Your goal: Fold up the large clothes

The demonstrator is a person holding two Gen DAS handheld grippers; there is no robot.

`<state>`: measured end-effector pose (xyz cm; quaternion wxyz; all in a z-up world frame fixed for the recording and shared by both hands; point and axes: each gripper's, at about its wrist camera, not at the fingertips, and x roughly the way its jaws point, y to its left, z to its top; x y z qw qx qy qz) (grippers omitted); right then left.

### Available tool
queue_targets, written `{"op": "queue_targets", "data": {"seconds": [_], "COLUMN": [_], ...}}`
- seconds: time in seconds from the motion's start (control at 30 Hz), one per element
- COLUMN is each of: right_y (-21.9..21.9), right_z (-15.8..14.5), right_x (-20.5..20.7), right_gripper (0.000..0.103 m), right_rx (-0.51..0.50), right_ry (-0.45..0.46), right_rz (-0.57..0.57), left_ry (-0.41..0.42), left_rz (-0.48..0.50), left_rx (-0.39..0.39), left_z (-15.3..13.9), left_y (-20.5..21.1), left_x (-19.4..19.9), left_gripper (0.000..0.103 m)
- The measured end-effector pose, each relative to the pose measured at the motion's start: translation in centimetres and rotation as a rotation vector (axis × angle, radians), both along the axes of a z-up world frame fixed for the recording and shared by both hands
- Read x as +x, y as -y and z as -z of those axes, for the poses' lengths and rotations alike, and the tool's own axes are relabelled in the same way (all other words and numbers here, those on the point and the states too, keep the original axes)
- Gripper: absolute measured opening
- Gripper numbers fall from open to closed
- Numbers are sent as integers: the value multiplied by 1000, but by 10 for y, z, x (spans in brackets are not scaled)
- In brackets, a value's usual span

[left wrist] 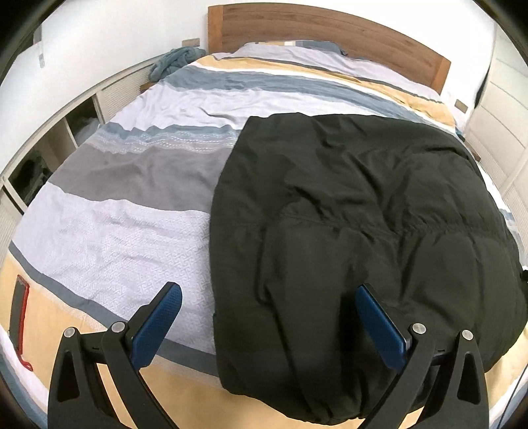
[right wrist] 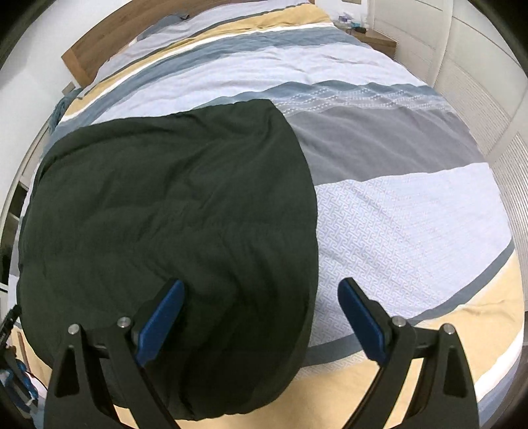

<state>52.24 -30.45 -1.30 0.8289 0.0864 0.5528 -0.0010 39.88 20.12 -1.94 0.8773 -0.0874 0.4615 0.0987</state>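
A large dark green padded jacket (left wrist: 356, 211) lies folded into a bulky rectangle on the striped bed cover (left wrist: 125, 224). In the left wrist view it fills the right half, and my left gripper (left wrist: 269, 293) hangs open above its near left edge, holding nothing. The right wrist view shows the same jacket (right wrist: 171, 211) on the left side. My right gripper (right wrist: 262, 290) is open over the jacket's near right edge, its left pad (right wrist: 165, 313) above the fabric and its right pad (right wrist: 361, 316) above the bed cover (right wrist: 412, 211).
A wooden headboard (left wrist: 330, 29) stands at the far end. A phone in a red case (left wrist: 19, 316) lies at the bed's near left corner. White shelving (left wrist: 66, 132) runs along the left, with a blue cloth (left wrist: 175, 61) on it. White cupboards (right wrist: 462, 66) line the right.
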Motion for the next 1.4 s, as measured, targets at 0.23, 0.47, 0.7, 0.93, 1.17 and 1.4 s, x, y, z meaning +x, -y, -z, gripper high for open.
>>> {"op": "queue_targets", "data": {"seconds": [0.23,0.47,0.7,0.93,1.17,1.4], "right_y": [0,-2,3,9,14,19], "right_z": [4,-1,0,18,38,65], "right_x": [5,13,22,28,36,52], "right_gripper": [94,94,94,94,94,100], "right_rx": [43,52,71,208,283,378], "right_ry": [-14,-5,-11,-70,-114,-175], "right_rz": [9,-4,-13,-46,-70,-144], "left_ry": [-4,-16,-28,-72,-103,-124], "left_rz": [-15,-15,-40,-15,48,62], "left_rx": [-18,-35,-89,-292,-515,-880], "left_z": [1,3,8,31,62,102], "left_y": [-17,-28,-47,-79,-93,-103], "left_x": [3,8,15,32,57,73], "left_gripper": [102,102,102,102,102,102]}}
